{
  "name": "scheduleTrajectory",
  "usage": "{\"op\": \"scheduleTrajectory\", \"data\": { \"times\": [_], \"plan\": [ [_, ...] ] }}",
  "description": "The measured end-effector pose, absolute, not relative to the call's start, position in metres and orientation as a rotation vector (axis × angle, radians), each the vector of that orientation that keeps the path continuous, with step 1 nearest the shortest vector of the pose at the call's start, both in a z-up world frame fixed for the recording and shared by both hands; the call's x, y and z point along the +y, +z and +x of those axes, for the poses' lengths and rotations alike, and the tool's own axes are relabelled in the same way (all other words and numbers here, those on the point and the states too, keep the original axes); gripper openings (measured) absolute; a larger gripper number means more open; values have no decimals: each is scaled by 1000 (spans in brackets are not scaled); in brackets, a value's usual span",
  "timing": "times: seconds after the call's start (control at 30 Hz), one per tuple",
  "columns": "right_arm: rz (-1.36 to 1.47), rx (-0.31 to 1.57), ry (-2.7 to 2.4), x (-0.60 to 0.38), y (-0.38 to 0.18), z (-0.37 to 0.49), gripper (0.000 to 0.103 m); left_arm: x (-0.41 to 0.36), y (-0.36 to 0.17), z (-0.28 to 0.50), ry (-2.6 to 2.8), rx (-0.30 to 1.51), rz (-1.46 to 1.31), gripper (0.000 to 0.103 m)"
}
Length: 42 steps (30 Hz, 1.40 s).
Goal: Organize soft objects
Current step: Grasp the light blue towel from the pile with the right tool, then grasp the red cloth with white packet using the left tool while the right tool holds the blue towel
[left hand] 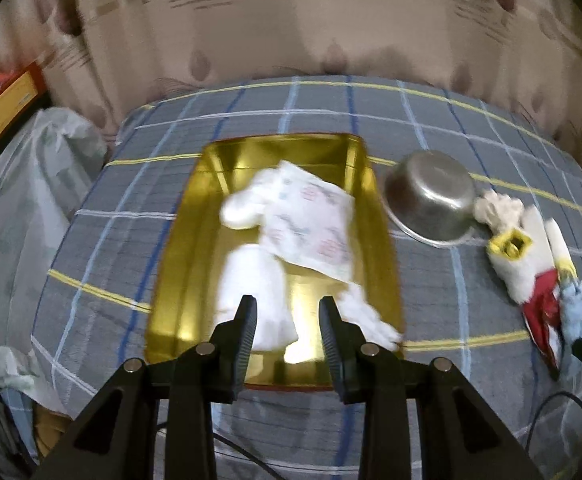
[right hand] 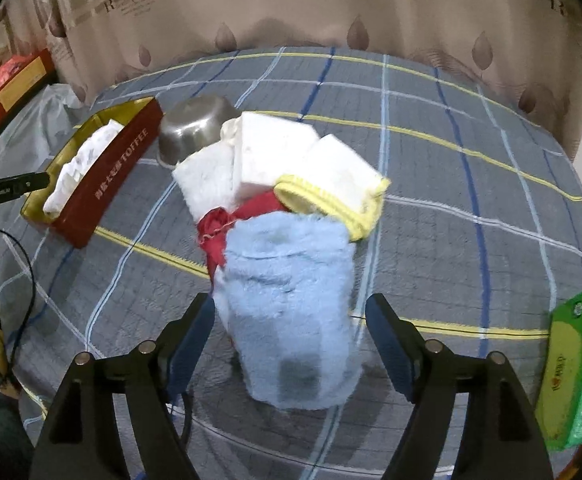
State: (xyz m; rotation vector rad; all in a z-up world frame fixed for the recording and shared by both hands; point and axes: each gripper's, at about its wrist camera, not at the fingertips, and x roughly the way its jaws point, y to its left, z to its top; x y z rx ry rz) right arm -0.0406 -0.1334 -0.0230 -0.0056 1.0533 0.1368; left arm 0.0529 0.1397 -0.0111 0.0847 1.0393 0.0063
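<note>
A gold-lined toffee tin [left hand: 383, 240] lies on the checked bed cover and holds white cloths [left hand: 251, 280] and a printed white cloth [left hand: 311, 228]. My left gripper [left hand: 287, 312] is open and empty above the tin's near end. A pile of soft things lies to the right: a fluffy blue cloth [right hand: 291, 312], a red cloth [right hand: 251, 212], a white glove with yellow cuff [right hand: 339, 176] and white pieces [right hand: 267, 152]. My right gripper [right hand: 291, 320] is open, its fingers on either side of the blue cloth. The pile also shows in the left wrist view [left hand: 531, 256].
An overturned steel bowl [left hand: 431, 196] lies between the tin and the pile; it also shows in the right wrist view [right hand: 195, 128]. A green packet [right hand: 575, 372] sits at the bed's right edge. A curtain hangs behind. Plastic bags [left hand: 51, 152] and boxes [left hand: 3, 100] are at the left.
</note>
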Motion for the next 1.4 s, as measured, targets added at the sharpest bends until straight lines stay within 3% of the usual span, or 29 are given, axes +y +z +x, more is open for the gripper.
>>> {"op": "scheduleTrajectory", "data": {
  "times": [0.27, 0.5, 0.6, 1.13, 1.17, 1.23, 1.4],
  "plan": [
    [-6, 1063, 139, -135, -37, -36, 72, 92, -21, 42, -91, 1070, 152, 33],
    [-53, 1053, 142, -135, -39, -38, 36, 71, -27, 38, -145, 1111, 145, 33],
    [-37, 1037, 145, -138, -34, -41, 31, 62, -26, 35, -160, 1116, 152, 33],
    [141, 902, 4, -197, -6, -61, 30, -5, -21, 28, -316, 1180, 128, 33],
    [160, 902, 8, -200, -7, -61, 30, -10, -22, 29, -332, 1190, 123, 34],
    [201, 907, 15, -205, -9, -60, 30, -20, -24, 31, -364, 1214, 99, 47],
    [226, 894, 5, -213, -8, -64, 30, -43, -28, 35, -433, 1262, 47, 49]
  ]
}}
